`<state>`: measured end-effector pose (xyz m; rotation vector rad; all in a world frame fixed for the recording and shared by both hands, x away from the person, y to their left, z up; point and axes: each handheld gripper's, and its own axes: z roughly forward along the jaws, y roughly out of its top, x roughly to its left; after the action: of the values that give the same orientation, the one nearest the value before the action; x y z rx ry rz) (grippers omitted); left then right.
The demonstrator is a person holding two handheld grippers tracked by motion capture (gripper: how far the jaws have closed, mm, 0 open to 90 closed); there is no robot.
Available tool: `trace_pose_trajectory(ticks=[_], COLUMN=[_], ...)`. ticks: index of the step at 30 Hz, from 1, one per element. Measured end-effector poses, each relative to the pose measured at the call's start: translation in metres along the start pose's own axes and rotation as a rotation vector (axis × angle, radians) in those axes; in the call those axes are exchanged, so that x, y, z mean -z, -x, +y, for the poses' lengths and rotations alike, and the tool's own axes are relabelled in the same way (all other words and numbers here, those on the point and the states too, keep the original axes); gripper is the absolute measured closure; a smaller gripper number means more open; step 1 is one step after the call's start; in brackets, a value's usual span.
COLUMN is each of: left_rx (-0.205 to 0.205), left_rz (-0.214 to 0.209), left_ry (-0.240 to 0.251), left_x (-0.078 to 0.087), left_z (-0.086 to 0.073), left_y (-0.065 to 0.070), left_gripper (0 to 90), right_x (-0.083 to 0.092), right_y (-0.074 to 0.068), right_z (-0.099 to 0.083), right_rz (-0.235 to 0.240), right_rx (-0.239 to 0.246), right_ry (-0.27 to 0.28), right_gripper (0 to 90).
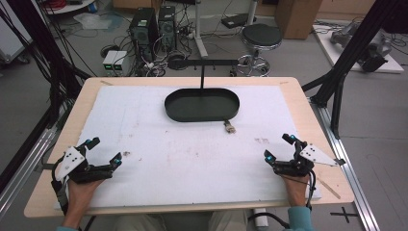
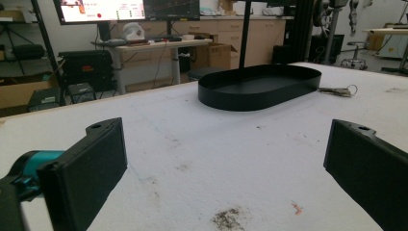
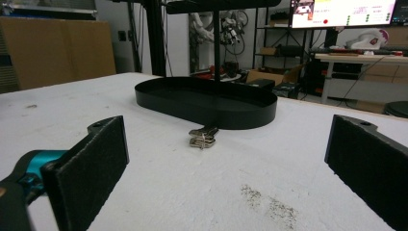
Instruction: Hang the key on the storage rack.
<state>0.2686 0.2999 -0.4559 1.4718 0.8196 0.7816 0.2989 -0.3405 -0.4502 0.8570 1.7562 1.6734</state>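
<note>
A black oval tray [image 1: 171,105] with a thin upright post [image 1: 202,77] stands at the table's far middle; it also shows as the tray [image 2: 231,99] and the tray [image 3: 159,98]. A small bunch of metal keys [image 1: 230,127] lies on the white mat just in front of it, seen as keys [image 2: 338,90] and keys [image 3: 203,136]. My left gripper [image 1: 103,151] rests near the front left, open and empty. My right gripper [image 1: 279,147] rests near the front right, open and empty, its jaws pointing towards the keys.
A white mat [image 1: 183,159] covers the wooden table [image 1: 308,103]. Dark stains [image 3: 269,204] mark the mat near the right gripper. Black frame posts [image 1: 351,48] stand at the table's right, and a stool [image 1: 261,38] and computer towers [image 1: 151,29] lie beyond the far edge.
</note>
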Motion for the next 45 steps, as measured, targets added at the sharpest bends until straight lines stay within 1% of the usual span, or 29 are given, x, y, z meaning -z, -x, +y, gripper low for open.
trace_pose_trajectory(ticks=[4, 6, 8, 10, 13, 18, 21, 26, 27, 29, 30, 31, 32, 33, 34, 35, 36, 37, 38, 39, 40, 41, 42, 43, 44, 45], left_rx=[-0.004, -0.005, -0.001, -0.001, -0.001, -0.001, -0.001, -0.001, -0.001, 0.000, 0.000, 0.001, 0.000, 0.003, 0.003, 0.002, 0.000, 0.000, -0.001, 0.001, 0.003, 0.002, 0.000, 0.001, 0.002, 0.002], left_rz=[-0.003, -0.004, -0.004, -0.004, -0.004, -0.004, -0.002, -0.003, -0.004, -0.004, -0.005, -0.006, -0.005, -0.005, -0.004, -0.004, -0.005, -0.005, -0.005, -0.006, -0.005, -0.005, -0.004, -0.005, -0.006, -0.005], left_ry=[0.001, 0.008, 0.010, 0.010, 0.010, 0.009, 0.007, 0.009, 0.008, 0.007, 0.007, 0.007, 0.007, 0.007, 0.007, 0.007, 0.007, 0.009, 0.008, 0.007, 0.008, 0.009, 0.009, 0.010, 0.010, 0.010], left_x=[0.000, 0.001, 0.001, 0.001, 0.001, 0.001, 0.000, 0.000, 0.001, 0.001, 0.001, 0.001, 0.001, 0.001, 0.001, 0.001, 0.001, 0.001, 0.001, 0.001, 0.001, 0.001, 0.001, 0.001, 0.001, 0.001], left_z=[0.000, 0.000, 0.000, 0.000, 0.000, 0.000, 0.000, 0.000, 0.000, 0.000, 0.000, 0.000, 0.000, 0.000, 0.000, 0.000, 0.000, 0.000, 0.000, 0.000, 0.000, 0.000, 0.000, 0.000, 0.000, 0.000], left_y=[0.000, 0.000, 0.000, 0.000, 0.000, 0.000, 0.000, 0.000, 0.000, 0.000, 0.000, 0.000, -0.001, -0.001, -0.001, 0.000, 0.000, 0.000, -0.001, -0.001, 0.000, -0.001, -0.001, 0.000, 0.000, -0.001], left_gripper=[1.7, 1.7, 1.7, 1.7, 1.7, 1.7, 1.7, 1.7, 1.7, 1.7, 1.7, 1.7, 1.7, 1.7, 1.7, 1.7, 1.7, 1.7, 1.7, 1.7, 1.7, 1.7, 1.7, 1.7, 1.7, 1.7], right_x=[0.000, 0.000, 0.000, 0.000, 0.000, 0.000, 0.000, -0.002, -0.003, -0.005, -0.005, -0.006, -0.006, -0.007, -0.011, -0.011, -0.015, -0.017, -0.017, -0.023, -0.023, -0.030, -0.034, -0.034, -0.043, -0.048], right_y=[0.000, -0.001, -0.001, -0.001, -0.001, 0.000, 0.000, 0.001, 0.002, 0.002, 0.002, 0.004, 0.004, 0.005, 0.008, 0.008, 0.012, 0.014, 0.014, 0.017, 0.017, 0.019, 0.021, 0.021, 0.023, 0.023], right_z=[0.000, 0.000, 0.000, 0.000, 0.000, 0.000, 0.000, 0.002, 0.003, 0.009, 0.009, 0.018, 0.018, 0.024, 0.037, 0.037, 0.051, 0.058, 0.058, 0.073, 0.073, 0.087, 0.094, 0.094, 0.106, 0.112], right_rz=[0.001, 0.001, 0.001, 0.002, 0.000, -0.001, 0.001, -0.001, -0.006, 0.001, 0.001, 0.002, 0.002, 0.004, 0.004, 0.004, 0.008, 0.008, 0.008, 0.013, 0.013, 0.032, 0.041, 0.041, 0.059, 0.067], right_rx=[-0.006, 0.008, 0.010, 0.000, 0.006, -0.004, 0.002, -0.009, -0.002, -0.009, -0.009, 0.001, 0.001, 0.003, 0.000, 0.000, -0.005, 0.000, 0.000, 0.008, 0.008, 0.008, 0.013, 0.013, 0.035, 0.043], right_ry=[0.003, 0.001, 0.001, -0.001, 0.000, 0.002, 0.003, -0.017, -0.030, -0.049, -0.049, -0.060, -0.060, -0.069, -0.095, -0.095, -0.118, -0.131, -0.131, -0.153, -0.153, -0.180, -0.195, -0.195, -0.230, -0.252], right_gripper=[0.5, 0.5, 0.6, 0.6, 0.6, 0.5, 0.5, 0.6, 0.5, 0.6, 0.6, 0.6, 0.6, 0.6, 0.6, 0.6, 0.6, 0.6, 0.6, 0.6, 0.6, 0.6, 0.6, 0.6, 0.6, 0.6])
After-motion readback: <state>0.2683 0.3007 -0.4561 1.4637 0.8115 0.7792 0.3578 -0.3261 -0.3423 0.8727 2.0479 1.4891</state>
